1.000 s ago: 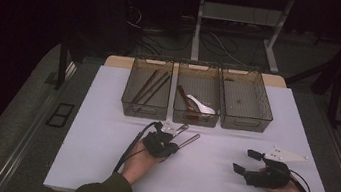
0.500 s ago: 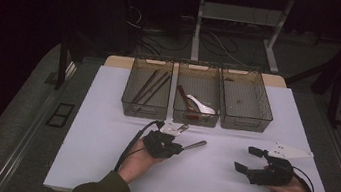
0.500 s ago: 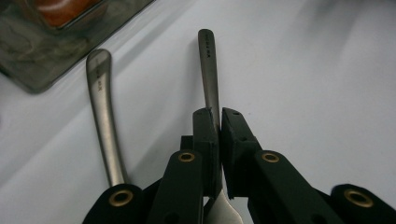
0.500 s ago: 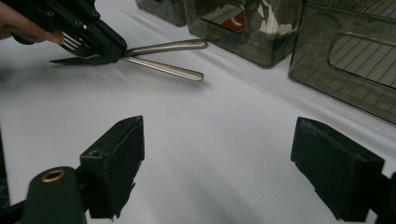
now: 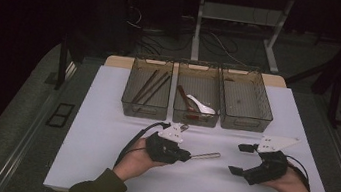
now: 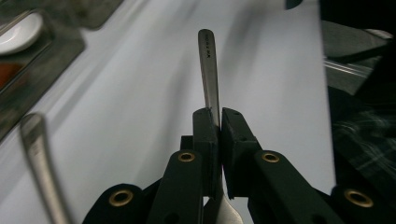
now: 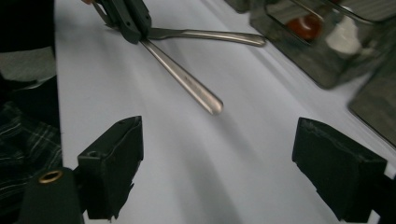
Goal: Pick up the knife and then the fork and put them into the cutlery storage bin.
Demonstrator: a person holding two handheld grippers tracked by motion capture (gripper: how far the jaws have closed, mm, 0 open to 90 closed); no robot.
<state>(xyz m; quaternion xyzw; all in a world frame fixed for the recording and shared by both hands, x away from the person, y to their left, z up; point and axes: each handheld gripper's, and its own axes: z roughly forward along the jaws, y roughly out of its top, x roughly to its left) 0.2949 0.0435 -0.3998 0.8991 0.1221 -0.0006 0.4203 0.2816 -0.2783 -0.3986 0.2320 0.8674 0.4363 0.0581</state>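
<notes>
held piece: a steel utensil [image 6: 208, 70], nipped between the pads of the left claw [image 5: 185, 154]; its handle points toward 3 o'clock in the high view, above the white desk [image 5: 105, 117].
second piece: another steel utensil [image 7: 205, 35] shows in the right gripper view just behind the left claw; I cannot tell whether it lies on the desk or is caught in the same grip.
right claw [image 5: 242, 159]: jaws wide with nothing between them; they have just been opening, off at 3 o'clock of the handle tip.
bins: three wire baskets [image 5: 246, 99] at 12 o'clock, the middle one holding a white spoon [image 5: 201, 105].
risk, slip: the grip looks thin and near one end, so the long handle could pivot or drop.
risk, tangle: if the second piece is dragged along, it may fall or land in the wrong basket.
risk, handover: closing the right claw too early could knock the handle.
</notes>
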